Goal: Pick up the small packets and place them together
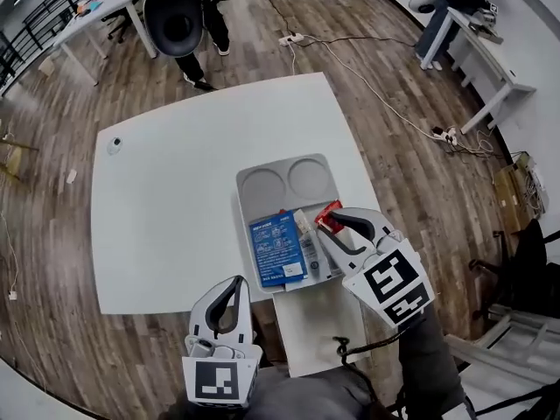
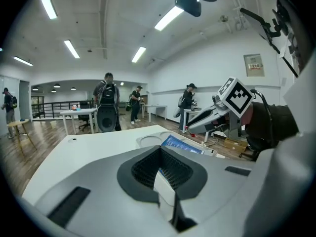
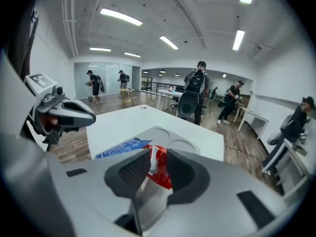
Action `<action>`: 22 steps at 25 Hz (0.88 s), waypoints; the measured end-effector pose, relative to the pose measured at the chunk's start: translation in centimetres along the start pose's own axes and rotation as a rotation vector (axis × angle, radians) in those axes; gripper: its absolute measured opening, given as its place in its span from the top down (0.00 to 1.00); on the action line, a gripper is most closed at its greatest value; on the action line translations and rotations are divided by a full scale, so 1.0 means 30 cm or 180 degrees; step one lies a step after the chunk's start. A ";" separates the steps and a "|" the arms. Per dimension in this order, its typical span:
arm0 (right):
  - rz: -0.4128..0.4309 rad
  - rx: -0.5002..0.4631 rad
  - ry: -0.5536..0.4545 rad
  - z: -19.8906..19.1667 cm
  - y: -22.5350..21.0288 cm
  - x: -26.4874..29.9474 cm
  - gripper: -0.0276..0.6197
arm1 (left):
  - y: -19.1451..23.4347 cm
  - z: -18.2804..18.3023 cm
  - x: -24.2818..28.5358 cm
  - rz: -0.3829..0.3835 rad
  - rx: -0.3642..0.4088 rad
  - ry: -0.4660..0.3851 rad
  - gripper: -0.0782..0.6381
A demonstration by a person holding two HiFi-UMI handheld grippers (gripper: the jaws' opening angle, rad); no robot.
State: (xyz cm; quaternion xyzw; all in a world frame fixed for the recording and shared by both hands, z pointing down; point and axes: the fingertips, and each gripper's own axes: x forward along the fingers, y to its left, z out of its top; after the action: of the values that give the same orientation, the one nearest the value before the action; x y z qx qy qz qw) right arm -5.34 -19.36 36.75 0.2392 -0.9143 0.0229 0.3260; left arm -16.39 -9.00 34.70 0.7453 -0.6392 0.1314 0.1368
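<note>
Head view: the grey tray point(image 1: 262, 169), two round recesses at its far end, stands on the white bench point(image 1: 166, 217); a blue packet point(image 1: 278, 249) lies flat in it with a narrow pale packet point(image 1: 308, 248) just beside. Only this view shows the left gripper point(image 1: 231, 287) at the bench's near edge. The right gripper point(image 1: 337, 220) hangs over the tray's right side. Right gripper view: the jaws are clamped on the red packet point(image 3: 159, 168), a crumpled, glossy sachet with a white patch. Left gripper view: the jaws are together with nothing between them, and the right gripper's marker cube point(image 2: 237, 97) shows side-on.
</note>
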 end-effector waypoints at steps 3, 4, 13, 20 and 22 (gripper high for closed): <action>0.0197 0.0052 -0.0038 0.003 0.011 0.030 0.78 | 0.024 -0.012 0.008 0.0100 -0.0063 0.0069 0.90; 0.0248 0.0064 -0.0026 0.001 0.017 0.035 0.76 | 0.033 -0.012 0.010 0.0118 -0.0064 0.0073 0.90; 0.0005 0.0249 -0.0174 0.034 0.016 -0.064 0.70 | 0.068 0.021 -0.015 0.0054 0.0000 -0.0031 0.90; -0.0444 0.0458 -0.0668 0.145 0.053 -0.263 0.70 | 0.025 0.124 -0.042 -0.0249 0.0155 -0.0295 0.90; -0.0507 0.0558 -0.0867 0.188 0.088 -0.321 0.70 | 0.007 0.158 -0.053 -0.0354 0.0208 -0.0375 0.90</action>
State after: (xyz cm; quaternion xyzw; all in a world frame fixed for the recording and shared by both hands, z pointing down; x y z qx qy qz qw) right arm -3.35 -14.06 26.76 0.3393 -0.9227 0.0441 0.1778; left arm -16.75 -9.35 29.72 0.7901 -0.5992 0.1002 0.0816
